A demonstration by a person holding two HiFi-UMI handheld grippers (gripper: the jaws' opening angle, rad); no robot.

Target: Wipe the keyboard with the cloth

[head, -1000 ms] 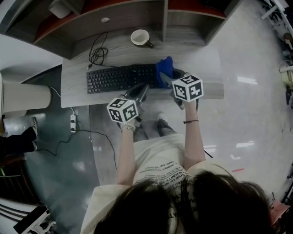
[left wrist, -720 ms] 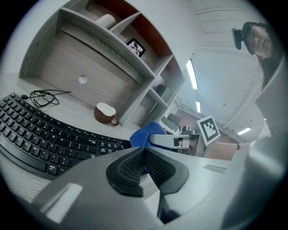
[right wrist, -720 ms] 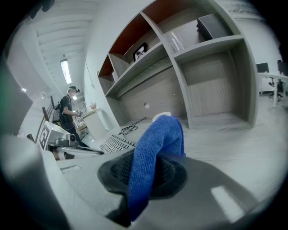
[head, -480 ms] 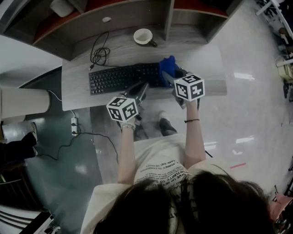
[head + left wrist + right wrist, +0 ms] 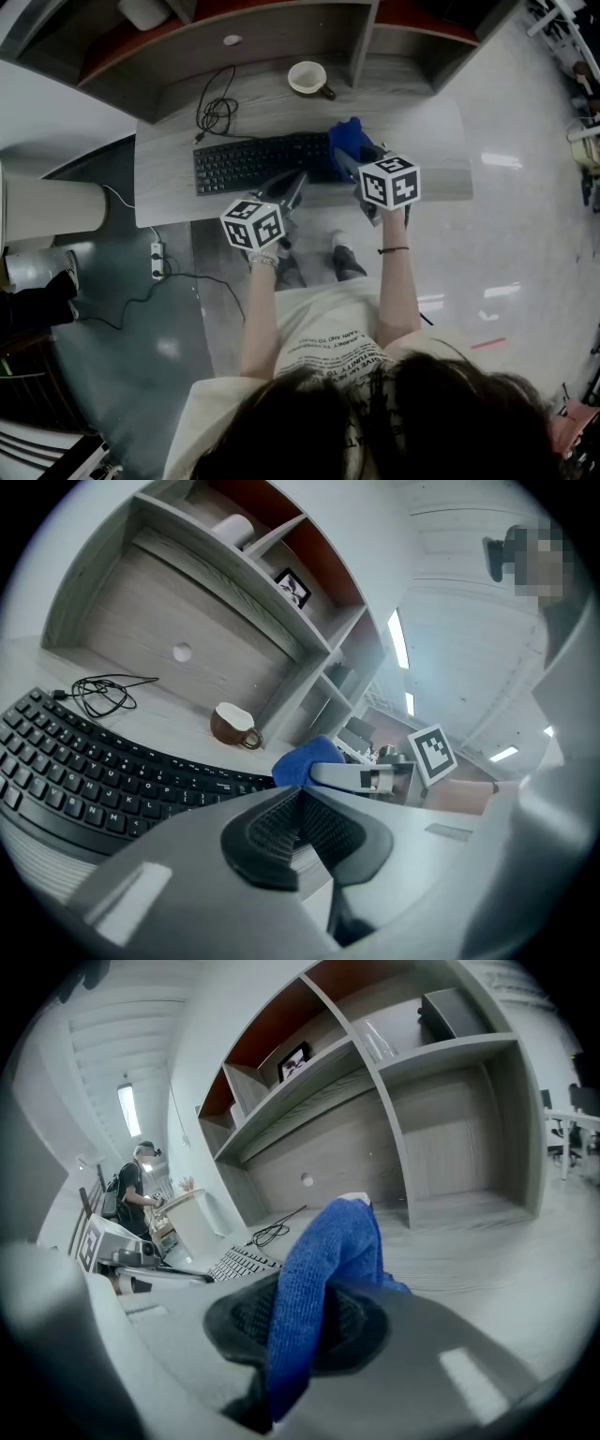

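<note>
Seen from the head view, a person stands at a pale wood-grain desk with a two-jaw tool in each hand. The right gripper is clamped on a blue cloth, which lies at the 3 o'clock end of a black keyboard. The folded fabric rises between the jaws and hangs over them in the right gripper view, where the cloth fills the middle of the frame and the keyboard lies at its 9 o'clock.

The left gripper sits just beside the keyboard's near edge, at the cloth's 8 o'clock. Its jaws are pressed together with nothing between them, the ribbed pads meeting in the left gripper view. From that view the cloth shows at 12 o'clock beyond the jaws.

A brown mug with a white inside stands at the keyboard's 1 o'clock, well apart from it. A coiled black cable lies at the keyboard's 11 o'clock. On the floor, at the desk's 7 o'clock, lies a white power strip. A person stands in the far background of the right gripper view.
</note>
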